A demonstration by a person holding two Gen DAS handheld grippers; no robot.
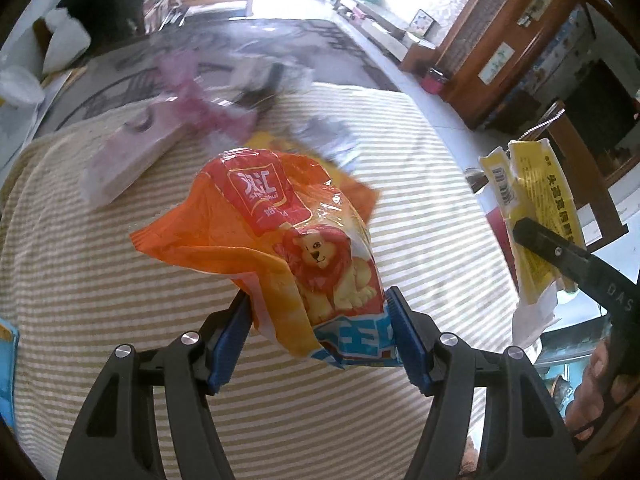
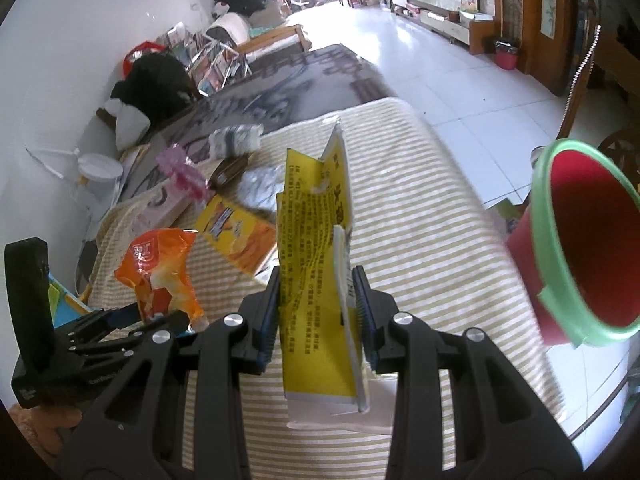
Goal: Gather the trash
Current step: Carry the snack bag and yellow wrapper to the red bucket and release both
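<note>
My left gripper [image 1: 318, 334] is shut on an orange snack bag with a lion on it [image 1: 280, 240] and holds it above the striped tablecloth [image 1: 120, 280]. The bag also shows in the right wrist view [image 2: 160, 272]. My right gripper [image 2: 318, 308] is shut on a flattened yellow box [image 2: 312, 248] and holds it upright above the table. The box also shows at the right of the left wrist view [image 1: 536, 216]. A red bin with a green rim [image 2: 580, 240] stands off the table's right edge, close to the right gripper.
On the far part of the table lie a yellow snack packet [image 2: 240, 232], a pale pink box [image 2: 160, 208], a pink wrapper [image 2: 184, 172], crumpled foil [image 2: 260, 184], a tissue pack [image 2: 236, 140] and a dark bar [image 2: 228, 170]. A blue item [image 1: 8, 360] lies at the table's left edge.
</note>
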